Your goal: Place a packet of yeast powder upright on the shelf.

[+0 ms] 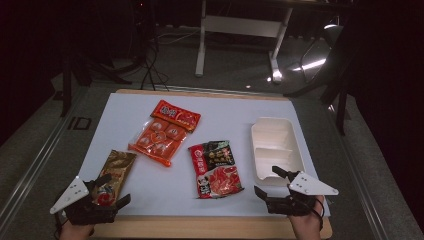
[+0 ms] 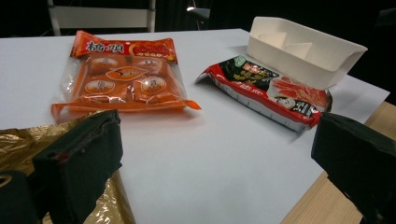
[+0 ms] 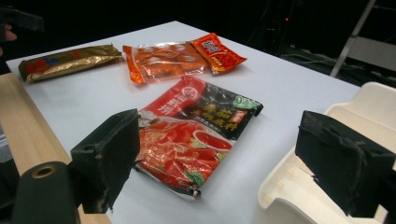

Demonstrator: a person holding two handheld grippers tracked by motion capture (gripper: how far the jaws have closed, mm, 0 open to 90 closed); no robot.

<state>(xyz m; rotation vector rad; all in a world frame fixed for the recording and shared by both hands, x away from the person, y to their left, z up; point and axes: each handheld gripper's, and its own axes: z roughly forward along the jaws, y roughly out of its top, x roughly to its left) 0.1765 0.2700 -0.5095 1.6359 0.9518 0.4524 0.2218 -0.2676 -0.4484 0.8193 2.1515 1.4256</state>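
Note:
Three snack packets lie on a white sheet: a gold packet at the front left, an orange-red packet in the middle, and a red-and-black packet nearer the front. A white divided tray stands at the right. My left gripper is open at the gold packet's near end, one jaw over the gold foil. My right gripper is open at the tray's near corner, between the tray and the red-and-black packet. Neither holds anything.
The white sheet covers a wooden table whose bare front edge runs between my hands. Beyond the table are a dark floor, cables and a white desk frame.

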